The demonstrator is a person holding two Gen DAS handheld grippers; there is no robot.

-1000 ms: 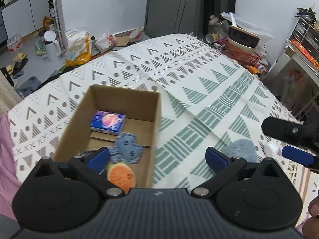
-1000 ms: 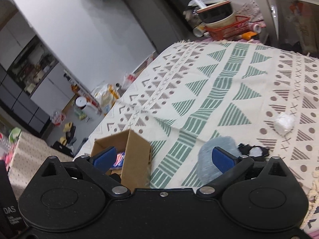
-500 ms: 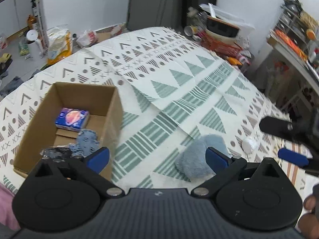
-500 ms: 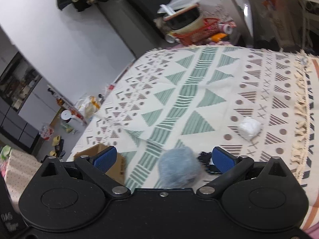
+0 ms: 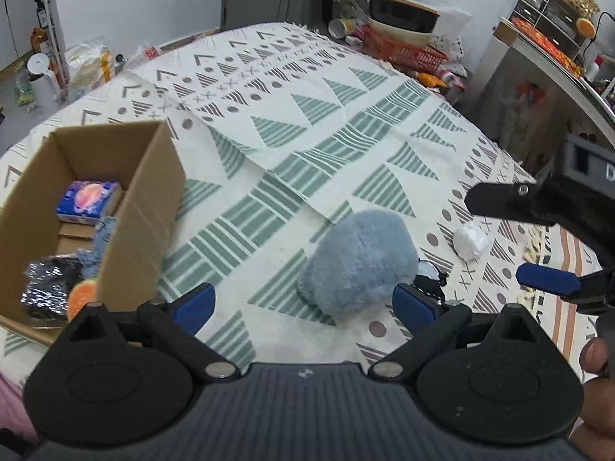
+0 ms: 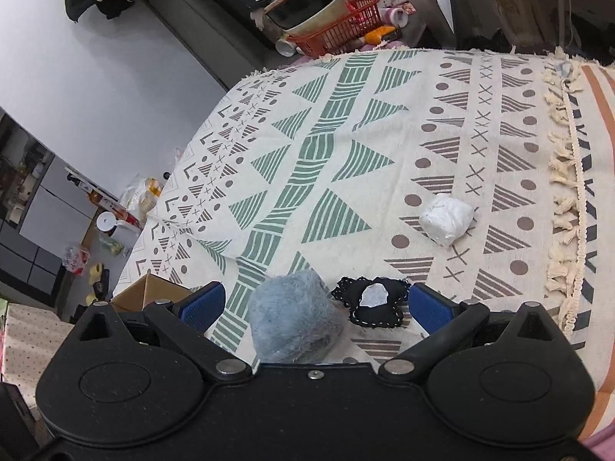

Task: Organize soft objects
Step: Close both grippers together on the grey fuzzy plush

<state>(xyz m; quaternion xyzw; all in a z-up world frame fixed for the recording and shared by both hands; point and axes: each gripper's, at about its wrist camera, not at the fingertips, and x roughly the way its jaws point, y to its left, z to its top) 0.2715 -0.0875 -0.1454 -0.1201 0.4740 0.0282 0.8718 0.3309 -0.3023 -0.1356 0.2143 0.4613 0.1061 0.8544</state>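
Note:
A fluffy blue-grey plush [image 5: 359,259] [image 6: 294,320] lies on the patterned bedspread [image 5: 307,146]. My left gripper [image 5: 303,303] hovers open just in front of it, nothing between its fingers. A black fabric piece with a pale patch [image 6: 371,301] [image 5: 428,274] lies beside the plush, and a white crumpled ball [image 6: 446,219] [image 5: 471,240] sits farther right. My right gripper [image 6: 317,305] is open above the plush and black piece; it also shows at the right in the left wrist view [image 5: 526,238]. The cardboard box [image 5: 153,176] at left holds a tissue pack [image 5: 88,201], a blue cloth, a foil item and an orange toy.
The bedspread's fringe edge [image 6: 565,199] runs along the right. Beyond the far end stand a red basket [image 6: 342,27] with bowls and clutter. A shelf unit [image 5: 553,11] is at far right. Bags and a white kettle [image 5: 40,80] sit on the floor left.
Both grippers have swung right, away from the box, toward the blue-grey plush. The box has slid to the left edge of the left wrist view; the plush now sits between the left fingers.

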